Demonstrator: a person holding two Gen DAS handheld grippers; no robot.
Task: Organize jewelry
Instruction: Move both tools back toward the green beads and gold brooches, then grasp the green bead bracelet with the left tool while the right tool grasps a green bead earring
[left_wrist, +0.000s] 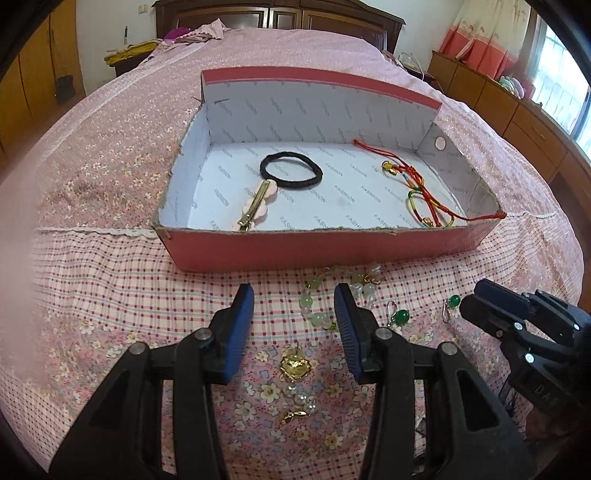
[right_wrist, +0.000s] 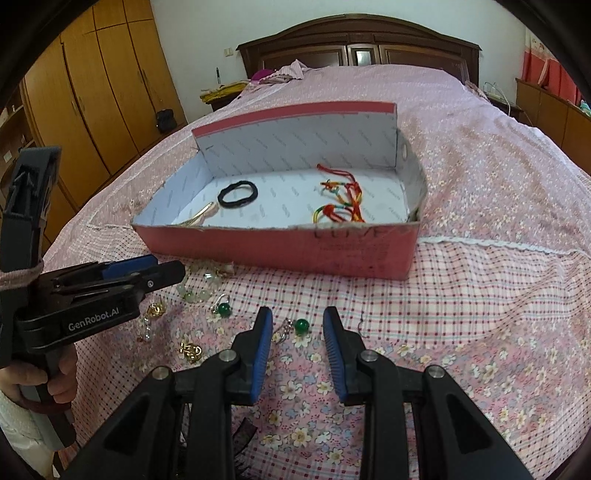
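A red shoe box (left_wrist: 295, 254) (right_wrist: 295, 254) with a white lining lies on the bed. It holds a black hair tie (left_wrist: 291, 170), a gold hair clip (left_wrist: 255, 208) and red cord bracelets (left_wrist: 424, 192). Loose jewelry lies in front of it. My left gripper (left_wrist: 293, 295) is open over a pale green bead bracelet (left_wrist: 314, 306) and a gold pendant (left_wrist: 293, 363), touching neither. My right gripper (right_wrist: 298, 317) is open, with a green bead earring (right_wrist: 301, 326) lying between its fingertips, unpressed. A second green earring (right_wrist: 223, 308) lies to its left.
The bed has a pink floral and checked cover (right_wrist: 461, 295). A dark headboard (right_wrist: 358, 44) stands at the far end, wooden wardrobes (right_wrist: 103, 92) to the left, a low cabinet and curtains (left_wrist: 480, 48) to the right. A person's hand (right_wrist: 55, 380) holds the left gripper's handle.
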